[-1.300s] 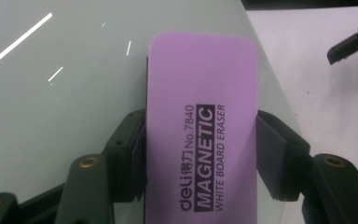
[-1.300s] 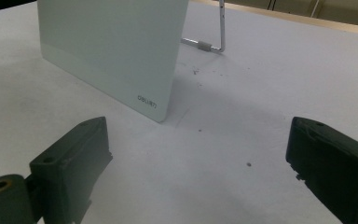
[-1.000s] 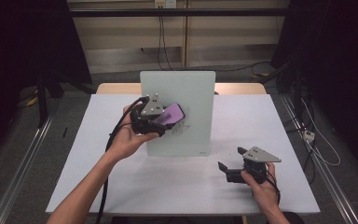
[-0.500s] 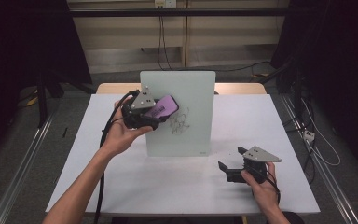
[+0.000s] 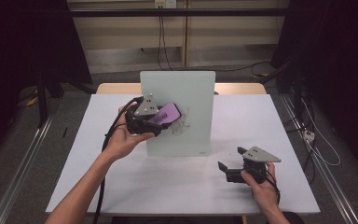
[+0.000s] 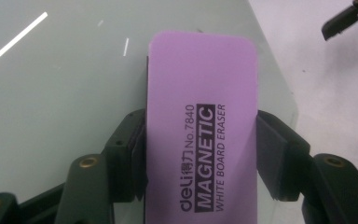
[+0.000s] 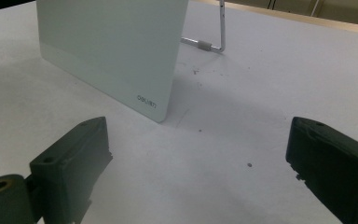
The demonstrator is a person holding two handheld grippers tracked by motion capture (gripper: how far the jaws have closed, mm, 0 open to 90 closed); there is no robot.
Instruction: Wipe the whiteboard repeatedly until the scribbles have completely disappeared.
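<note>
The left gripper (image 5: pixel 161 122) clamps a purple rectangular magnetic whiteboard eraser (image 6: pixel 200 135) against the upright white glass board (image 5: pixel 193 93). The left gripper view shows its printed label; the high view shows scribbles (image 5: pixel 181 127) beside it. The right gripper (image 7: pixel 200 168) rests with jaws apart.

Right gripper (image 7: pixel 200 168): two black jaws rise from the bottom edge, left and right, standing wide apart with bare table between them. A brass-coloured screw head shows at the base of the left jaw.

Table (image 7: pixel 261 93): white top, a few small dark specks; a wood-coloured edge runs along the upper right.

Board (image 7: pixel 112 46): pale, glossy panel standing upright on the table beyond the jaws, small grey logo near its lower right corner, shadow cast to its right.

Stand (image 7: pixel 221 28): thin metal rod behind the board, bent at the table surface.
</note>
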